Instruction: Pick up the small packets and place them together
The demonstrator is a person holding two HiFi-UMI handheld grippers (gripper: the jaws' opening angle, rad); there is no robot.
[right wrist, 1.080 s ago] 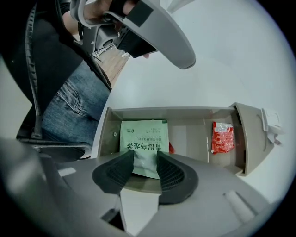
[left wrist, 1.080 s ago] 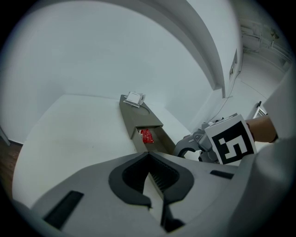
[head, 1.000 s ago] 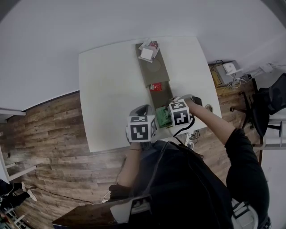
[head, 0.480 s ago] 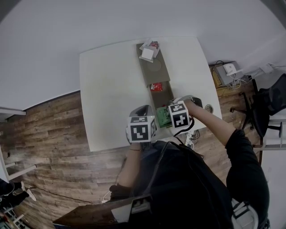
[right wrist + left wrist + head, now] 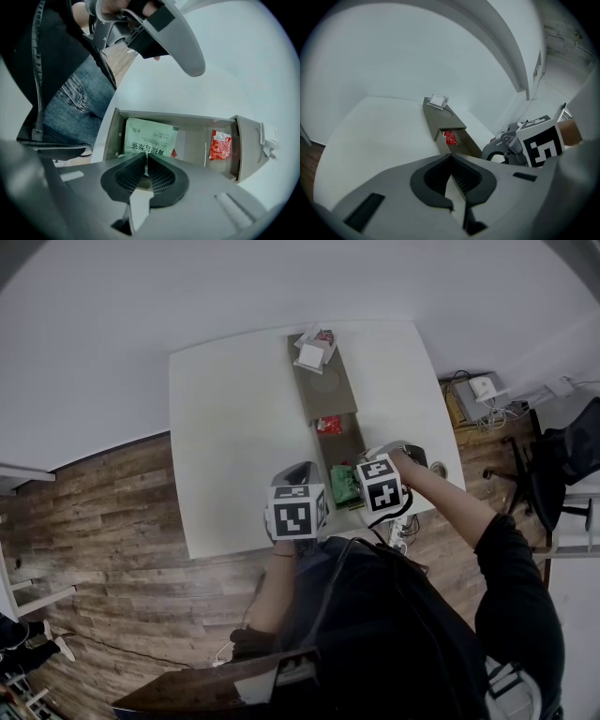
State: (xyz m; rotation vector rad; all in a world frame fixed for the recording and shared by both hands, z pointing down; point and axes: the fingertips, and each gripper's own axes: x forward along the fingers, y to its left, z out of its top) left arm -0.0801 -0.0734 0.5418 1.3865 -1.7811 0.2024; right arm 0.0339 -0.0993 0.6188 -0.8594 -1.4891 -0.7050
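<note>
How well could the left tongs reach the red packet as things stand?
Probably yes: the red packet lies uncovered in the tray, nothing between it and the shut, empty left tongs.

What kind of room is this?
Likely an office or lab workroom: a white table, wood-look floor, a black office chair and loose cables.
</note>
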